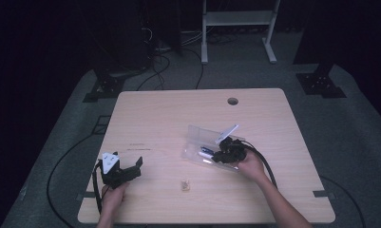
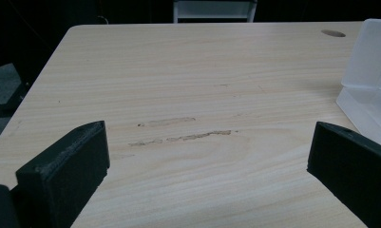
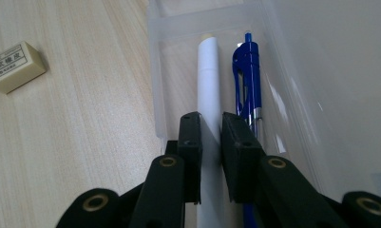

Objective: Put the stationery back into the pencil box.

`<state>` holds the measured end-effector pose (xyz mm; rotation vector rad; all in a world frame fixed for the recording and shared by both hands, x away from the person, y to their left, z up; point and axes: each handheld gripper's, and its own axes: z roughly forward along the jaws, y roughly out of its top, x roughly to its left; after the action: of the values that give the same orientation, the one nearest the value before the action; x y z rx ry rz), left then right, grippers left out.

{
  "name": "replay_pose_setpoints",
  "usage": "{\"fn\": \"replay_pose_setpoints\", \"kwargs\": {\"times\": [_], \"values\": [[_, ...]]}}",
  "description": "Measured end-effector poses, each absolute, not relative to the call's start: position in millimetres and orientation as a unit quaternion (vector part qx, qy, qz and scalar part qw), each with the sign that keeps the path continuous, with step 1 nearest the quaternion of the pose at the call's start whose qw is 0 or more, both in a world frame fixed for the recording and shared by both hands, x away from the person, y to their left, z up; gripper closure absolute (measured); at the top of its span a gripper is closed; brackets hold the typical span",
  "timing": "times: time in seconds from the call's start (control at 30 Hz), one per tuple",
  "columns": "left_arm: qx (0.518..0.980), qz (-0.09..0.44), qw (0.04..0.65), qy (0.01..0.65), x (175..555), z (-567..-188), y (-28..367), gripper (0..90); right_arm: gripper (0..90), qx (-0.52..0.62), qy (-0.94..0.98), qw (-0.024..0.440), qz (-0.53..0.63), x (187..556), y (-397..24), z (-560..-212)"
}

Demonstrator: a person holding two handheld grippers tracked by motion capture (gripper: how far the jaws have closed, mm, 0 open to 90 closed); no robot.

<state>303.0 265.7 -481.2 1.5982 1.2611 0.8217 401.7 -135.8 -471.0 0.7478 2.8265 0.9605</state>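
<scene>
Two pens in clear box (image 3: 292,61): right gripper (image 3: 211,137) fingers clamp white pen (image 3: 210,80), blue pen (image 3: 247,80) seemingly touching; left gripper (image 2: 202,166) released.

You can see dark printed characters on the eraser (image 3: 14,66) lying on the tabletop (image 3: 83,142), too small to read.

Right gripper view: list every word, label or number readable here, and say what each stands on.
Eraser: black print on its top face, apparently Chinese characters with a smaller line beneath, too small and blurred to quote.
White pen, held in the right gripper: no print legible.
Blue pen: none legible.
Clear box: none.
</scene>
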Motion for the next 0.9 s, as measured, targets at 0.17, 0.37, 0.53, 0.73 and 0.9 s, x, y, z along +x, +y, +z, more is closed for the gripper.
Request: {"fn": "replay_pose_setpoints", "kwargs": {"times": [0.17, 0.37, 0.53, 0.73, 0.9], "values": [[0.647, 0.334, 0.457, 0.51, 303.1, -481.4, 265.6, 0.0, 77.9, 0.244, 0.918, 0.027, 0.311, 402.0, -136.1, -472.8], [0.648, 0.333, 0.455, 0.511, 303.0, -481.2, 265.7, 0.0, 77.5, 0.247, 0.917, 0.024, 0.312, 402.1, -137.2, -474.4], [0.648, 0.333, 0.455, 0.512, 303.0, -481.2, 265.7, 0.0, 77.5, 0.247, 0.917, 0.025, 0.311, 401.8, -136.7, -475.4], [0.648, 0.333, 0.455, 0.511, 303.0, -481.2, 265.7, 0.0, 74.9, 0.249, 0.916, 0.026, 0.313, 401.9, -137.6, -474.6], [0.648, 0.334, 0.456, 0.511, 303.0, -481.2, 265.6, 0.0, 73.1, 0.25, 0.914, 0.026, 0.318, 401.9, -139.1, -473.4]]}}
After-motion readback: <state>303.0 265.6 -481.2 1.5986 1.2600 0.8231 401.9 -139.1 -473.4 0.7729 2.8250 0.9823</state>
